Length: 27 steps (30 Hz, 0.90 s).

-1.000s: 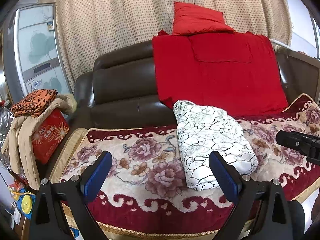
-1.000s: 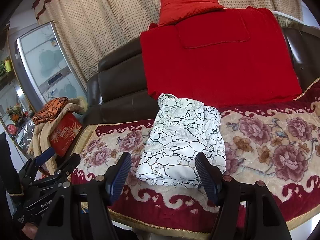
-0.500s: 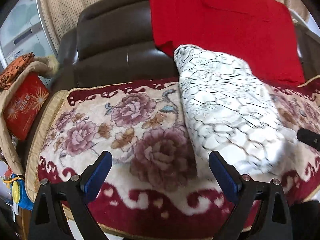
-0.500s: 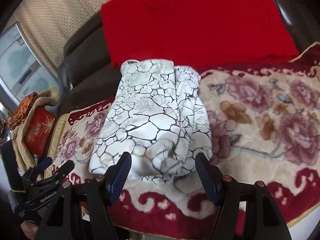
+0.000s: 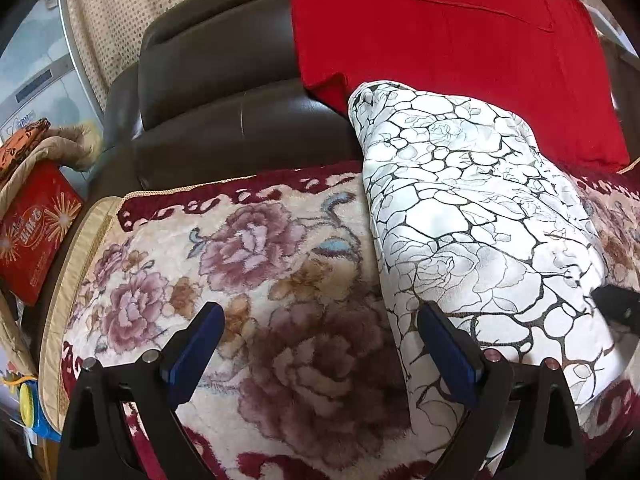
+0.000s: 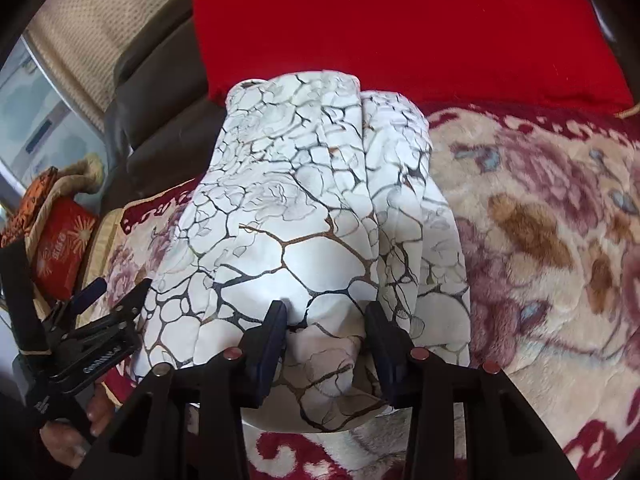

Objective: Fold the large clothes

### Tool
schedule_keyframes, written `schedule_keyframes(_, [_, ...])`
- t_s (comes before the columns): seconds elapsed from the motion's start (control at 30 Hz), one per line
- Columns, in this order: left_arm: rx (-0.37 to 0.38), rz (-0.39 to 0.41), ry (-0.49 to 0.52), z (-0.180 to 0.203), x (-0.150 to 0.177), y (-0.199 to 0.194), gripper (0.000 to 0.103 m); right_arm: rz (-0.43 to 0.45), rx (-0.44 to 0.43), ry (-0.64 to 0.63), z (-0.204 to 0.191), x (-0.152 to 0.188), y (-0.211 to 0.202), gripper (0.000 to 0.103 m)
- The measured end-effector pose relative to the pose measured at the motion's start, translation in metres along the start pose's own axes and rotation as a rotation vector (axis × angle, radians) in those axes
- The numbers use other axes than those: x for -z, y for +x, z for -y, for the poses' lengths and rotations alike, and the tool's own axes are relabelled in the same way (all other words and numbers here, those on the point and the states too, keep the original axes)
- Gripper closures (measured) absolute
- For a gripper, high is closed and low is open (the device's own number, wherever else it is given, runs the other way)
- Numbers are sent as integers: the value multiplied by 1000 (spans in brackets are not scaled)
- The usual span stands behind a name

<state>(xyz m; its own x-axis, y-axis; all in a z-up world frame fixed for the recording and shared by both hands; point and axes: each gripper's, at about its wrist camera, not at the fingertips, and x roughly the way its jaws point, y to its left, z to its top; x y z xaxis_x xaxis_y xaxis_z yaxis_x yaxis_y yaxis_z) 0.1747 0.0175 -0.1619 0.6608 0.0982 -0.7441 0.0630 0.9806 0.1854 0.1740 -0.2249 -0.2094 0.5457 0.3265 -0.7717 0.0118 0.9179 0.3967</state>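
Note:
A folded white garment with a dark crackle pattern (image 5: 460, 208) lies on the floral sofa cover (image 5: 260, 264); it also shows in the right wrist view (image 6: 296, 200). My left gripper (image 5: 320, 344) is open and empty, low over the cover, its right finger at the garment's left edge. My right gripper (image 6: 326, 330) has its jaws partly closed around the garment's near end, with cloth bunched between the pads. The left gripper also shows at the left of the right wrist view (image 6: 108, 300).
A red blanket (image 5: 460, 48) drapes the brown leather sofa back (image 5: 224, 68). A red box (image 5: 32, 236) under beige and orange cloth stands left of the sofa. The sofa's front edge is close below both grippers.
Both grippers have moved forward and down to the garment. The right gripper's jaws have narrowed around the garment's near end. The left gripper stays open.

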Motion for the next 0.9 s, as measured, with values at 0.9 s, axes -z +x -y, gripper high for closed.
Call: schedule_keyframes(0.9, [27, 22, 6, -2, -2, 3, 6, 21, 0, 2, -8, -42, -13, 59])
